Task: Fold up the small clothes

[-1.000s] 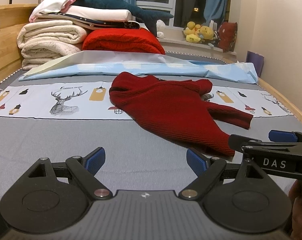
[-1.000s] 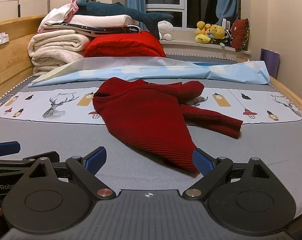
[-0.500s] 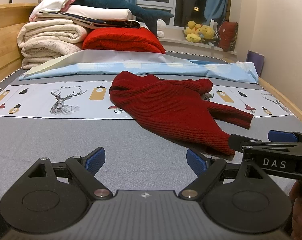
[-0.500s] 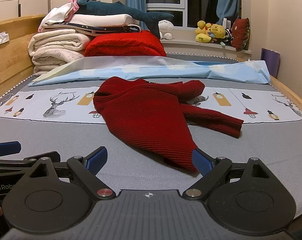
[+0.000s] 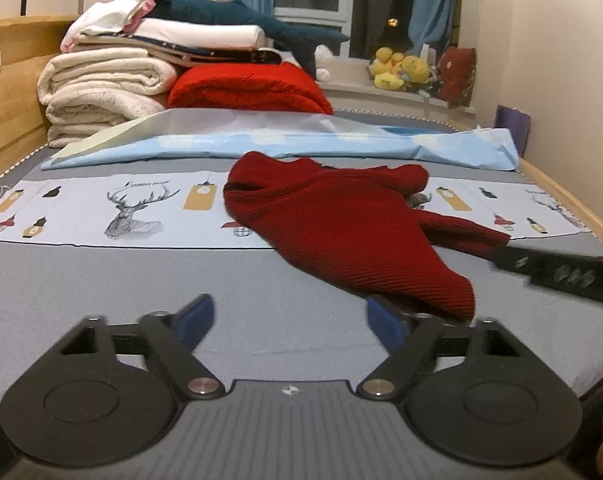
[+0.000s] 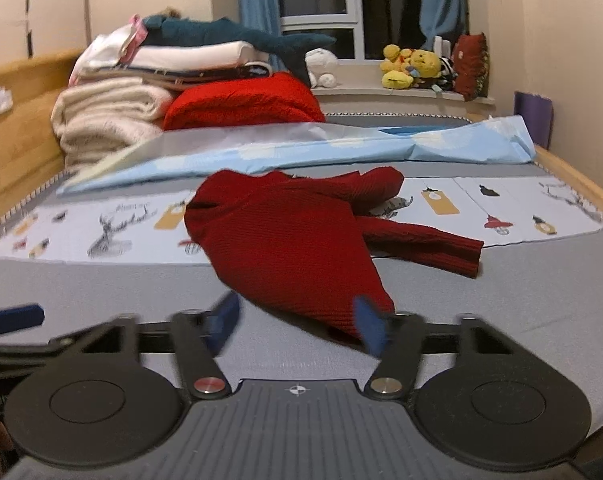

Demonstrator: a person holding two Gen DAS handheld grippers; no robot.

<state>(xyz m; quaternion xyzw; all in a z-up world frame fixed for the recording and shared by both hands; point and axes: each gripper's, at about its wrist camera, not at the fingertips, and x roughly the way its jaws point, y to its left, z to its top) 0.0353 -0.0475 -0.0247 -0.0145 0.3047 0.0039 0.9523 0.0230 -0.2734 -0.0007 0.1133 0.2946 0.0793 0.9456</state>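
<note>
From where I sit, both feeds have closed in on the red sweater [image 5: 349, 224] since the frame half a second ago. It lies crumpled on the bed [image 5: 101, 280], its neck end on the pale printed strip [image 5: 101, 216] and its lower corner on the grey sheet, one sleeve stretched out to the right.

My left gripper [image 5: 289, 322] has its jaws apart, as before, with nothing between them. The lower corner of the sweater now sits just beside the right blue pad [image 5: 383, 324]; earlier it lay clearly ahead of that pad. In the same feed the right gripper's black body has moved: it was level with my left jaw at the right edge, and now it reaches further forward, its tip near the sleeve cuff.

My right gripper [image 6: 297, 326] also has its jaws apart and empty, though the gap looks narrower than before. The picture is blurred here. The sweater's lower corner now overlaps the right blue pad [image 6: 371, 330] in view; whether they touch I cannot tell. The left gripper's blue tip shows at the far left edge of this feed.

The folded blankets [image 6: 113, 120] and the stuffed shark [image 6: 237, 38] behind have not shifted.
</note>
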